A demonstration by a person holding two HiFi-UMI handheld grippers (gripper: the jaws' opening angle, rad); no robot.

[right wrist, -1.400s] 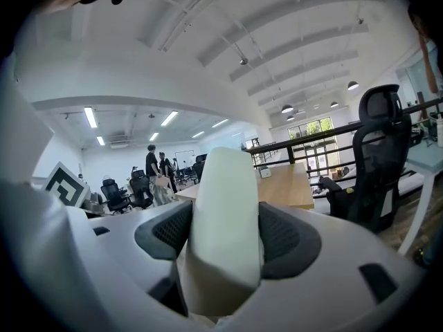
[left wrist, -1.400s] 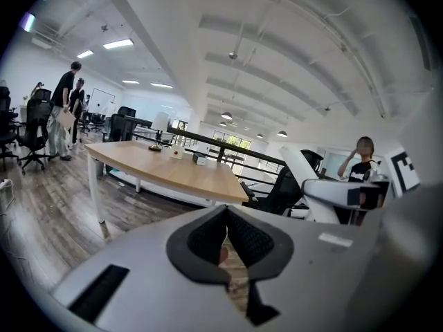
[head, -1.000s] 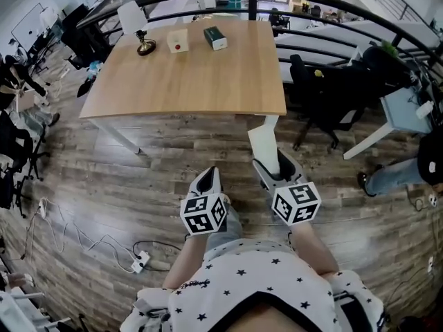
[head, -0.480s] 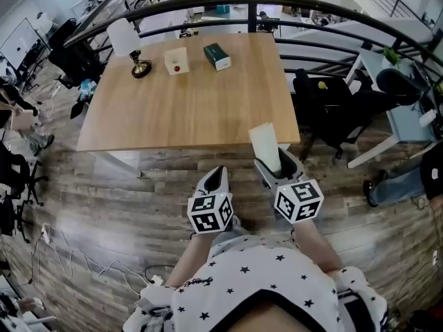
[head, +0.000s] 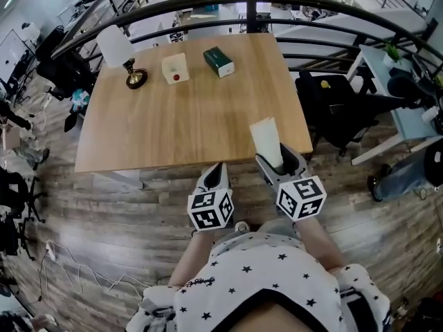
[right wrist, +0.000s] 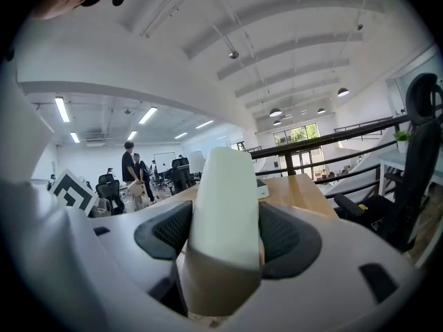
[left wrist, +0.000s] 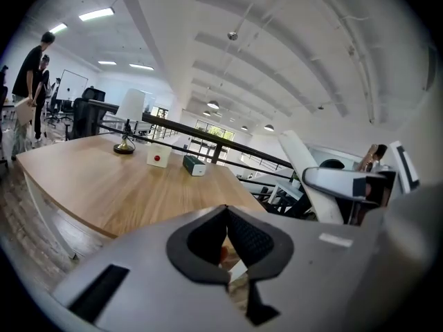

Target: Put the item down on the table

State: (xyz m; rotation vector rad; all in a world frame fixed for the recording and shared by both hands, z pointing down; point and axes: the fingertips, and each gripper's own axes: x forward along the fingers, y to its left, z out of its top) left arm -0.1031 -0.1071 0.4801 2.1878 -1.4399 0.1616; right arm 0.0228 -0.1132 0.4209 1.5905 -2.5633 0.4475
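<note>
Head view, table [head: 187, 126], lamp [head: 115, 45], white box [head: 175, 68], green box [head: 219, 61]

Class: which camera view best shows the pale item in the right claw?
Right gripper view: the pale item fills the centre, clamped in the right claw. Head view shows it small; left gripper view, just a slanted strip.

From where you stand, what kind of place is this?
Probably an open-plan office, perhaps on an upper floor: black office chairs stand beside the wooden table, a black railing curves behind it, and strip lights line the ceiling.
</note>
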